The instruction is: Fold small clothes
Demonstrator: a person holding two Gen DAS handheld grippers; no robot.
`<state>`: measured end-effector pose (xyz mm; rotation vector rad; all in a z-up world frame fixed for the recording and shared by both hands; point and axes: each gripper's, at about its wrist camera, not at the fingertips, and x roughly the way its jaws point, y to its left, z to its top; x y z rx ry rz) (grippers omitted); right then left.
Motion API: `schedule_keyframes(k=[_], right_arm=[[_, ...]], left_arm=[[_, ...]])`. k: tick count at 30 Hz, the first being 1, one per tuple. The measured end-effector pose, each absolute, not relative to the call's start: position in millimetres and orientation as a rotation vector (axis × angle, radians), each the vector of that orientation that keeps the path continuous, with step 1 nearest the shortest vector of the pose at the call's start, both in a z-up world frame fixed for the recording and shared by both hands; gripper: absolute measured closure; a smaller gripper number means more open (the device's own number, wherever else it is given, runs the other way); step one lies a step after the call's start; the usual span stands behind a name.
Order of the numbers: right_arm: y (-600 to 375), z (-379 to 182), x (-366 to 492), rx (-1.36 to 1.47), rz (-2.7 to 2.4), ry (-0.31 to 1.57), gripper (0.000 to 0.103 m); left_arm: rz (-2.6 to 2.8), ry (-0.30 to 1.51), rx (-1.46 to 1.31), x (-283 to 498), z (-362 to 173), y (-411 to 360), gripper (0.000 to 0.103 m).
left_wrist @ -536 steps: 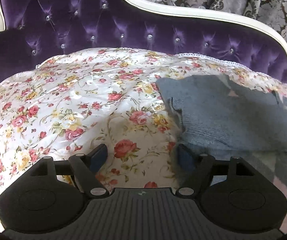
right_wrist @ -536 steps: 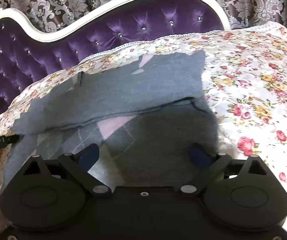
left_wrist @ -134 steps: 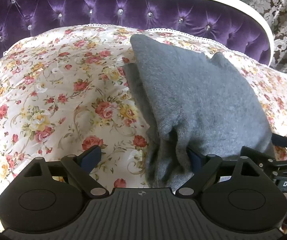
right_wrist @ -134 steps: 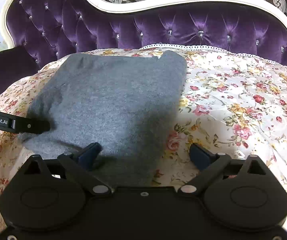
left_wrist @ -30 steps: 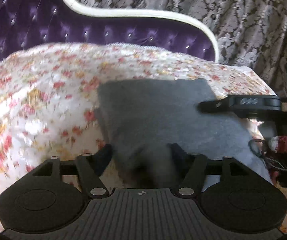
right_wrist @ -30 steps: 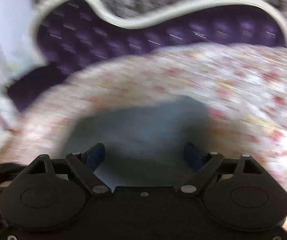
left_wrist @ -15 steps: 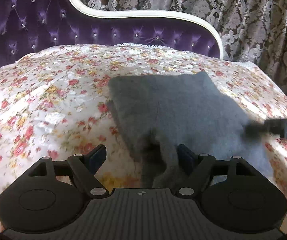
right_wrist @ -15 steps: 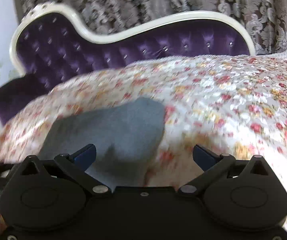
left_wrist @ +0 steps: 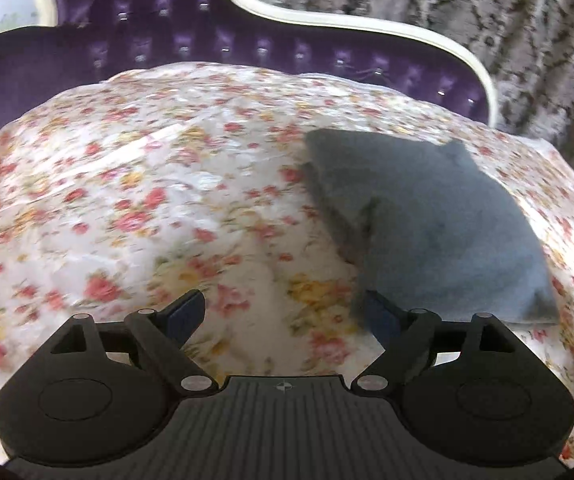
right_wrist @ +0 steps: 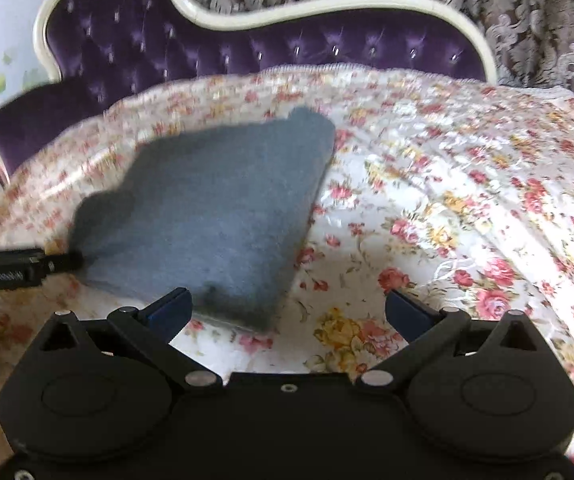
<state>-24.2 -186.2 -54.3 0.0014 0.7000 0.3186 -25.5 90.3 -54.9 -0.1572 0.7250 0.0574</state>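
Folded grey sweater [right_wrist: 215, 216] lying on floral bedspread [right_wrist: 467, 200]; both hand-held grippers [left_wrist: 283, 316] [right_wrist: 287, 308] spread, empty; folding appearing complete; next, retreating.

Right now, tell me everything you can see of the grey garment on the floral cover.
The grey garment is a soft, fuzzy-looking knit, folded into a compact, thick, roughly four-sided bundle with layered edges visible along its sides. It lies flat on the floral cover, in front of the purple tufted backrest. Neither tool grips it: the left tool and right tool are both open.
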Motion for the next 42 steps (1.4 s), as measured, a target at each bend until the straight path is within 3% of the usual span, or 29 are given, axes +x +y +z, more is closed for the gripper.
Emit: schedule_keyframes(k=[15,28,42], right_arm=[[-173,-35,-60,0.096,0.293,0.596,0.0],[-159,-13,-86,0.033,0.081,0.52,0.0],[-164,-19,-88,0.122,0.144,0.576,0.0]], left_arm=[[0.116,0.592,-0.035,-59,5,48,0.018],[0.079,0.651,-0.053,-69,8,35,0.018],[0.06,0.683,-0.019,-71,6,19,0.018]])
